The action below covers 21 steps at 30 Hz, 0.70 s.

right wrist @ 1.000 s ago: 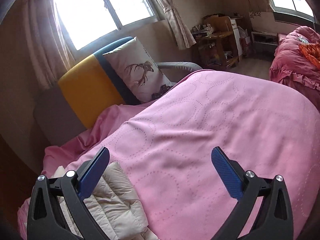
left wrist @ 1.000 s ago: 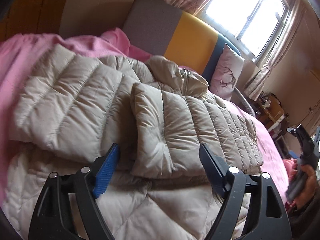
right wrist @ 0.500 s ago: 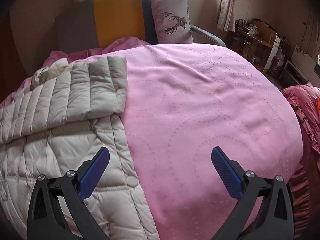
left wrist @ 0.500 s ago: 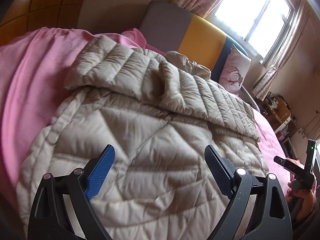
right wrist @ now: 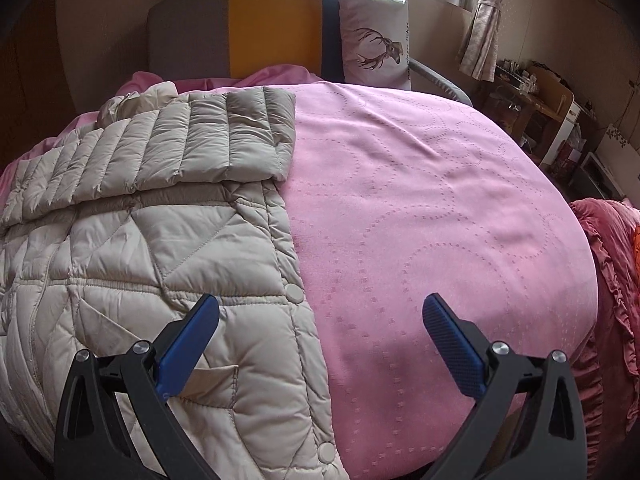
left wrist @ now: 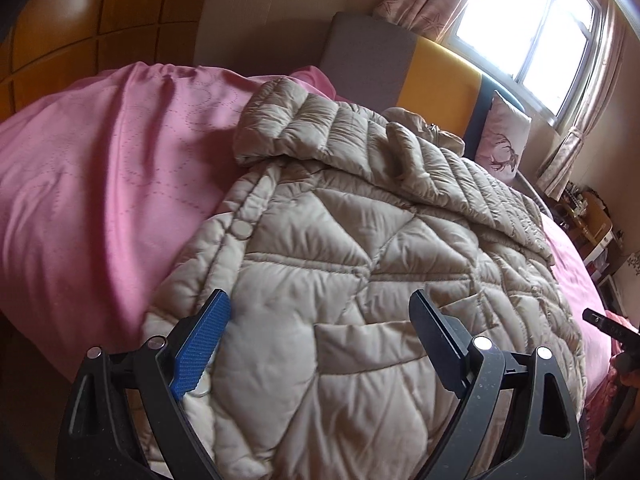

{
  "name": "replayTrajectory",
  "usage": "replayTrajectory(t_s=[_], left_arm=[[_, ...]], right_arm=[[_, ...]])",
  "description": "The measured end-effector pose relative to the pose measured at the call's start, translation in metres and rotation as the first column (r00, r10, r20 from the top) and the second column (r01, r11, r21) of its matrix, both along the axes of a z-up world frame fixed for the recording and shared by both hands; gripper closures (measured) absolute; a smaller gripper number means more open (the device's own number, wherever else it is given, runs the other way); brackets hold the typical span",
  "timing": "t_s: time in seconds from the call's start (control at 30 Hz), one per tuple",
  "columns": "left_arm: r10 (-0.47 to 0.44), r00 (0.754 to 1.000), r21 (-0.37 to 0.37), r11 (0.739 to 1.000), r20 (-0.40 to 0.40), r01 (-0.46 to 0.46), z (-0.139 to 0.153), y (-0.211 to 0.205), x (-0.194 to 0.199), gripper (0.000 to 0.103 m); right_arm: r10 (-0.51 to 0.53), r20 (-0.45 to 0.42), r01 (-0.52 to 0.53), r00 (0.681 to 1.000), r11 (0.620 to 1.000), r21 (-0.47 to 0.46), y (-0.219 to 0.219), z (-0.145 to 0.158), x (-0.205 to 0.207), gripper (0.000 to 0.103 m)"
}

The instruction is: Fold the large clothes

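Observation:
A beige quilted down coat (left wrist: pixel 360 264) lies spread on a pink bedspread (left wrist: pixel 100 184), its sleeves folded across the upper body. My left gripper (left wrist: pixel 320 316) is open and empty, hovering over the coat's lower hem near its left edge. In the right wrist view the coat (right wrist: pixel 160 248) fills the left half, with its snap-button edge running down the middle. My right gripper (right wrist: pixel 320 320) is open and empty above the coat's right edge and the pink bedspread (right wrist: pixel 440 208). The right gripper's tip also shows in the left wrist view (left wrist: pixel 612 328).
A grey, yellow and blue headboard (right wrist: pixel 272 24) and a deer-print pillow (right wrist: pixel 376 48) stand at the bed's far end under a window (left wrist: pixel 532 24). A cluttered desk (right wrist: pixel 536 92) is at the right. A red ruffled quilt (right wrist: pixel 612 280) lies beside the bed.
Both grippers have pulled back toward the foot of the bed and lowered. The views now show the coat's lower hem instead of the folded sleeves. Both stay open.

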<state>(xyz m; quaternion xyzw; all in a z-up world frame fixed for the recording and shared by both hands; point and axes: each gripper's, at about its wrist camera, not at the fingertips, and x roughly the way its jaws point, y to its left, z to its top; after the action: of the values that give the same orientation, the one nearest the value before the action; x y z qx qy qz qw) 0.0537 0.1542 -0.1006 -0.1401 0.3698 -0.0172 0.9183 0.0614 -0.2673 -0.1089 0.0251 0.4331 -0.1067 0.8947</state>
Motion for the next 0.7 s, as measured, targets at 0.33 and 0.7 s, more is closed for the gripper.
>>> replayTrajectory(t_s=[0.33, 0.7], left_arm=[[-0.026, 1.0, 0.085, 0.996, 0.012, 0.025, -0.001, 0.01, -0.02, 0.013], [-0.116, 0.989, -0.031, 0.993, -0.088, 0.114, -0.026, 0.041, -0.035, 0.018]], right_arm=[[0.05, 0.0, -0.05, 0.999, 0.999, 0.005, 0.0, -0.003, -0.008, 0.002], [0.193, 0.051, -0.196, 0.98, 0.888, 0.416, -0.034, -0.027, -0.03, 0.023]])
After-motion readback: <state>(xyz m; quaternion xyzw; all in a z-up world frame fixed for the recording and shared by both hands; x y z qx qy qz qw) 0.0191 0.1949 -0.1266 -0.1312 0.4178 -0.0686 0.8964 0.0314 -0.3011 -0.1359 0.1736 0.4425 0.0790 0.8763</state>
